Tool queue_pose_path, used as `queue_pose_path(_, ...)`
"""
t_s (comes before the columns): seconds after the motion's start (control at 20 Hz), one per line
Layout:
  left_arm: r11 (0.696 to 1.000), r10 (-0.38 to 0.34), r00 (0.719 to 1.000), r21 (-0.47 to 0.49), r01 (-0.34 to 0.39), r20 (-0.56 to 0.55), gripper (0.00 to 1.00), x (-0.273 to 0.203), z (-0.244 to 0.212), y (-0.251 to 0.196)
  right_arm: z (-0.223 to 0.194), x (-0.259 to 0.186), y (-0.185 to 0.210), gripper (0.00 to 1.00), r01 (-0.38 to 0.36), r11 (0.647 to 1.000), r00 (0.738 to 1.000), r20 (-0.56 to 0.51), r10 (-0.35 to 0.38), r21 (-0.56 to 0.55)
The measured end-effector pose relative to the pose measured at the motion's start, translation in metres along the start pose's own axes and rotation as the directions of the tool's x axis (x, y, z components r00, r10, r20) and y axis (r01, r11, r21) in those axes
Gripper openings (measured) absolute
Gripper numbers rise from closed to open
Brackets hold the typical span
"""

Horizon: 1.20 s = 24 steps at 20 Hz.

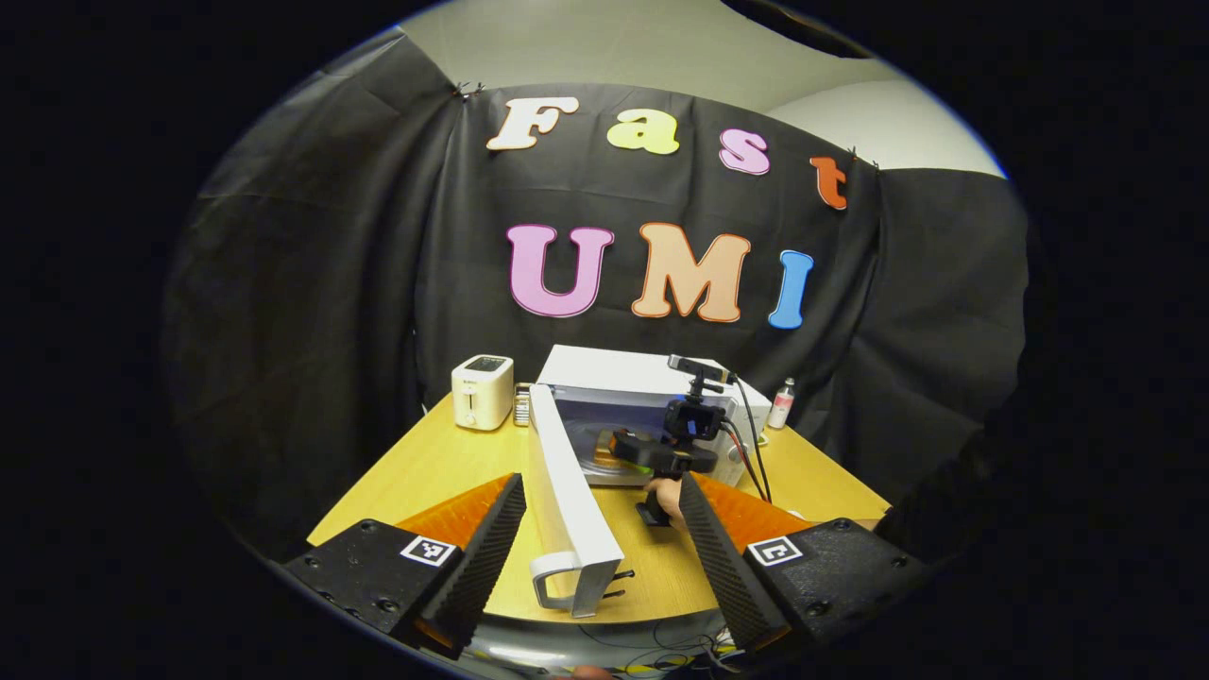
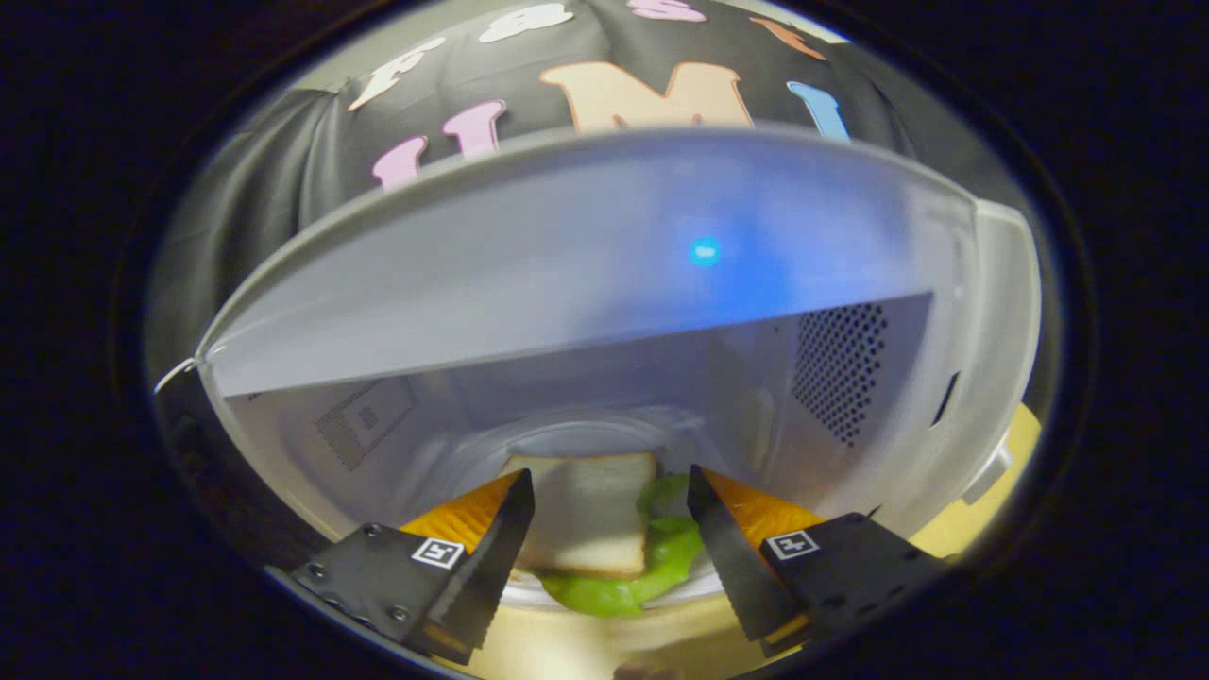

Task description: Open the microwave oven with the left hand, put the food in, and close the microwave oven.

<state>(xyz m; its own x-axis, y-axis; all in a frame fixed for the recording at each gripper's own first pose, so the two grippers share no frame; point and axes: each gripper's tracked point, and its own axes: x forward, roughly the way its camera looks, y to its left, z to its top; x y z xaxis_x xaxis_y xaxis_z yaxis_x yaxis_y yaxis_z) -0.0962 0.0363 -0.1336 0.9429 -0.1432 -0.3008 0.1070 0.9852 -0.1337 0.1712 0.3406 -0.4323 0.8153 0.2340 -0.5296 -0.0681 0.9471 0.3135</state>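
The white microwave (image 1: 631, 372) stands at the back of the wooden table (image 1: 434, 467), its door (image 1: 567, 486) swung wide toward me with the handle (image 1: 551, 574) nearest. My left gripper (image 1: 603, 529) hovers open before the door's edge, holding nothing. The right gripper (image 1: 654, 451), held by a hand (image 1: 669, 502), reaches into the oven's mouth. In the right gripper view, a sandwich (image 2: 586, 519) of white bread and green lettuce (image 2: 666, 557) lies on a white plate (image 2: 704, 584) inside the cavity (image 2: 567, 283). My right gripper (image 2: 609, 515) stands open around it, fingers (image 2: 505, 543) beside the bread.
A white toaster (image 1: 482, 390) sits left of the microwave and a small bottle (image 1: 782, 403) to its right. Cables (image 1: 751, 444) trail down from the right gripper. The open door juts across the table's middle, and the table's front edge (image 1: 604, 619) is close below my left fingers.
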Motion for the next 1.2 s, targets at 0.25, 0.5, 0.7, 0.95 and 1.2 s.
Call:
queue_pose_path(0.25,0.999,0.003,1.000,0.036,-0.004,0.018,0.94,-0.004,0.003,0.000,0.008,-0.078,0.018,1.00,-0.108,0.986,0.993,0.029,0.113,-0.125)
queue_pose_path(0.5,0.997,0.025,0.999,0.077,-0.027,0.025,0.99,-0.018,-0.001,0.009,0.025,-0.167,-0.004,1.00,-0.168,0.977,0.984,0.044,0.174,-0.129)
queue_pose_path(0.7,0.996,0.029,0.999,0.080,-0.030,0.016,0.99,-0.021,-0.012,0.019,0.053,-0.227,-0.042,0.92,-0.148,0.978,0.984,0.080,0.161,-0.144)
queue_pose_path(0.95,0.993,0.048,0.999,0.106,-0.048,0.002,0.96,-0.020,-0.027,0.048,0.112,-0.287,-0.092,0.92,-0.076,0.992,0.983,0.161,0.092,-0.101)
queue_pose_path(1.2,0.989,0.109,0.994,0.102,-0.106,-0.018,0.96,-0.014,-0.043,0.086,0.151,-0.342,-0.123,1.00,-0.025,0.993,0.972,0.230,0.051,-0.114)
